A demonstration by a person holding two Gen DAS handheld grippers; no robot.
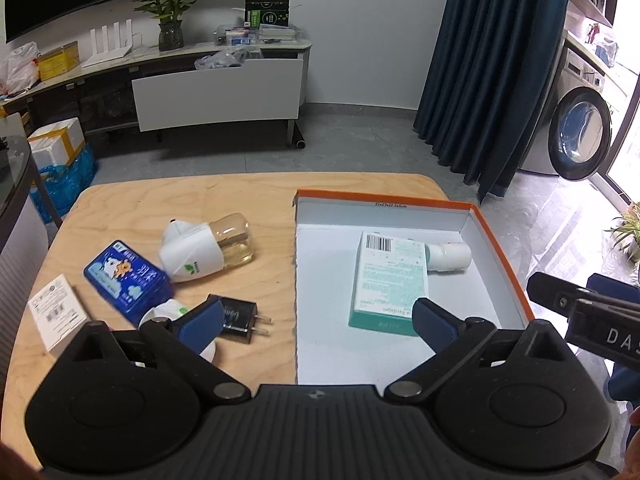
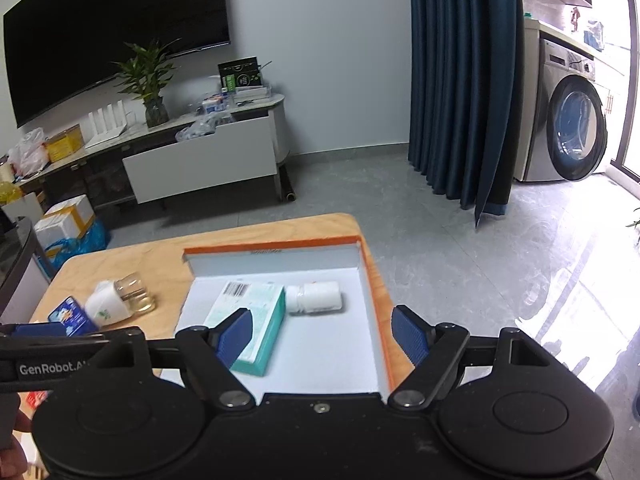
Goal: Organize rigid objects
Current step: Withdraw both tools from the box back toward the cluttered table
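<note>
An orange-edged white box lid [image 1: 472, 240] [image 2: 372, 292] sits on the right of the wooden table [image 1: 248, 200]. In it lie a teal-and-white carton [image 1: 390, 280] [image 2: 256, 320] and a white bottle [image 1: 448, 257] [image 2: 314, 298]. Left of it lie a white diffuser with a glass bottle [image 1: 204, 248] [image 2: 116, 300], a blue tin [image 1: 128, 280] [image 2: 70, 318], a black plug [image 1: 238, 318], a white box [image 1: 58, 312] and a small white cap [image 1: 164, 312]. My left gripper [image 1: 316, 322] is open and empty above the lid's left edge. My right gripper [image 2: 322, 338] is open and empty above the lid.
The right gripper's body [image 1: 592, 320] shows at the right of the left wrist view. Beyond the table are a grey floor, a TV stand [image 1: 216, 88], blue curtains [image 1: 488, 60] and a washing machine [image 1: 576, 132].
</note>
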